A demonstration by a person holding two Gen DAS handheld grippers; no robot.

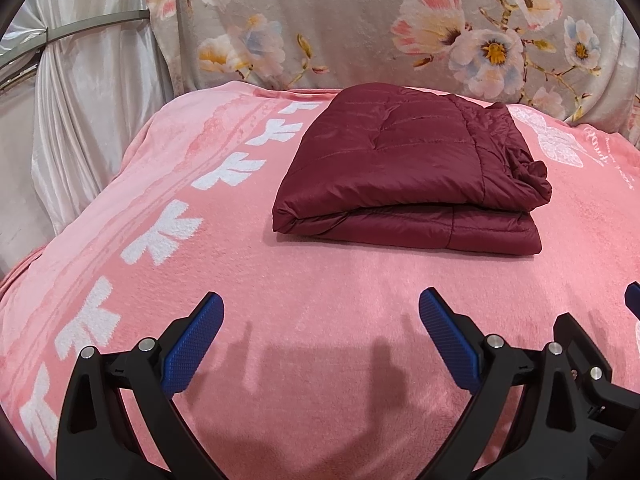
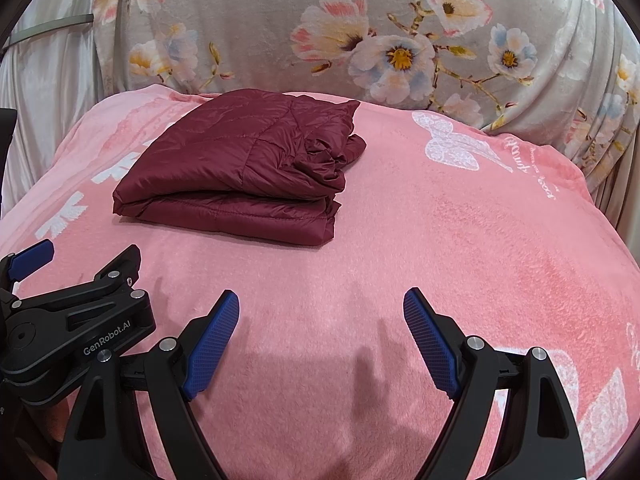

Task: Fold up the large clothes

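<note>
A dark red quilted jacket (image 1: 408,168) lies folded into a thick rectangle on a pink blanket (image 1: 320,300), with bunched fabric at its right end. It also shows in the right wrist view (image 2: 240,168), at the upper left. My left gripper (image 1: 321,308) is open and empty, held over the blanket short of the jacket's near edge. My right gripper (image 2: 321,304) is open and empty, beside the left one and to the jacket's right. The left gripper's body (image 2: 76,320) shows at the left of the right wrist view.
The pink blanket (image 2: 440,260) carries white bow and butterfly prints. A grey floral blanket (image 1: 380,28) rises behind it. A shiny white curtain (image 1: 80,92) hangs at the left. The blanket falls away at its left and right edges.
</note>
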